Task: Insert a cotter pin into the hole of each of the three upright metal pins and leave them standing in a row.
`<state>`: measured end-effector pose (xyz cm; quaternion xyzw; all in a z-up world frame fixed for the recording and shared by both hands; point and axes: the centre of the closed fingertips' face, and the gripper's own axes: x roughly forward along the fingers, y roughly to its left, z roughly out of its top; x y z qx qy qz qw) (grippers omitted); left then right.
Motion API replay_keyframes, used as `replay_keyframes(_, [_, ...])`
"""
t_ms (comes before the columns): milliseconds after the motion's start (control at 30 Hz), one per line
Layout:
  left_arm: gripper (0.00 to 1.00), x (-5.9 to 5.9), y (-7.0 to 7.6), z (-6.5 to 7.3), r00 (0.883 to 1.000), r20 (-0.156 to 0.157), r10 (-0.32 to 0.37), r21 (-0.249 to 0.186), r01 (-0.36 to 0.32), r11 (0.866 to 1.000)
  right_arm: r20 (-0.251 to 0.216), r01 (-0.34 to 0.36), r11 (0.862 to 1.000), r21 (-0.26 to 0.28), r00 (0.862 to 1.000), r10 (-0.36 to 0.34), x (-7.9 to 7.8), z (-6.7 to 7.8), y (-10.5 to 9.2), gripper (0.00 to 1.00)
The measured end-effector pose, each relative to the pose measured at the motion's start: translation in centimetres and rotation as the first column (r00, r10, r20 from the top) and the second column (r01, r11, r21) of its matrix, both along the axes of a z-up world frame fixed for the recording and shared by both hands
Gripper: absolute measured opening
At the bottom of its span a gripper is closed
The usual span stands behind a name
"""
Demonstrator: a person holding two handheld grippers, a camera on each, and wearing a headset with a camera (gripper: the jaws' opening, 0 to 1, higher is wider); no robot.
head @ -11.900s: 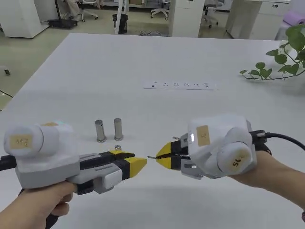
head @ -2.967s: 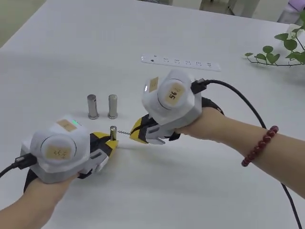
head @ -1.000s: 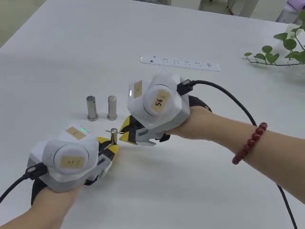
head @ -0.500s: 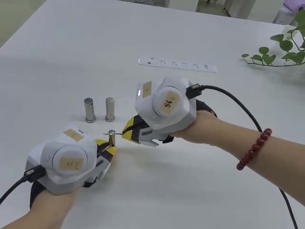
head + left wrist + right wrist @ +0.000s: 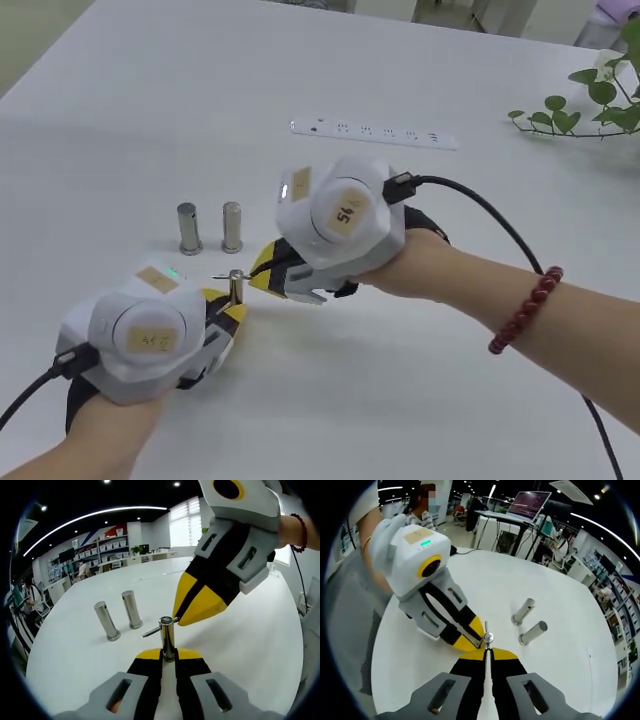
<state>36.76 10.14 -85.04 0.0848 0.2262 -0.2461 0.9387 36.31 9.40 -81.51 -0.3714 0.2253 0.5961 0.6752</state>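
Observation:
My left gripper (image 5: pixel 231 306) (image 5: pixel 168 653) is shut on the lower part of an upright metal pin (image 5: pixel 236 288) (image 5: pixel 167 636) that stands on the white table (image 5: pixel 420 380). My right gripper (image 5: pixel 259 277) (image 5: pixel 488 651) is shut on a thin cotter pin (image 5: pixel 150 631), its yellow tips right against the pin's head (image 5: pixel 489 638). The cotter pin passes through the hole and its end juts out on the far side (image 5: pixel 221 278). Two more metal pins (image 5: pixel 187 228) (image 5: pixel 232 226) stand side by side just behind, with nothing through them.
A white power strip (image 5: pixel 372 133) lies further back on the table. A leafy plant (image 5: pixel 590 100) reaches in at the back right. The right gripper's black cable (image 5: pixel 500 235) trails over the forearm. A person sits beyond the table (image 5: pixel 417 512).
The right gripper has closed in on the held metal pin and the cotter pin has gone through its hole, its end now sticking out on the left. The left gripper kept hold.

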Motion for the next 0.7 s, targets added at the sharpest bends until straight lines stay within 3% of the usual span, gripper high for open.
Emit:
replay_keyframes(567, [0.08,0.01,-0.09,-0.02,1.0,0.008,-0.006,0.027,0.006,1.0,-0.009,0.014,1.0,0.005,1.0,-0.014,0.0,-0.11,0.09,0.05])
replay_keyframes(700, [0.08,0.12,-0.05,-0.03,1.0,-0.006,0.003,0.006,-0.003,1.0,-0.008,0.014,1.0,0.004,1.0,-0.014,0.0,-0.2,0.11,0.06])
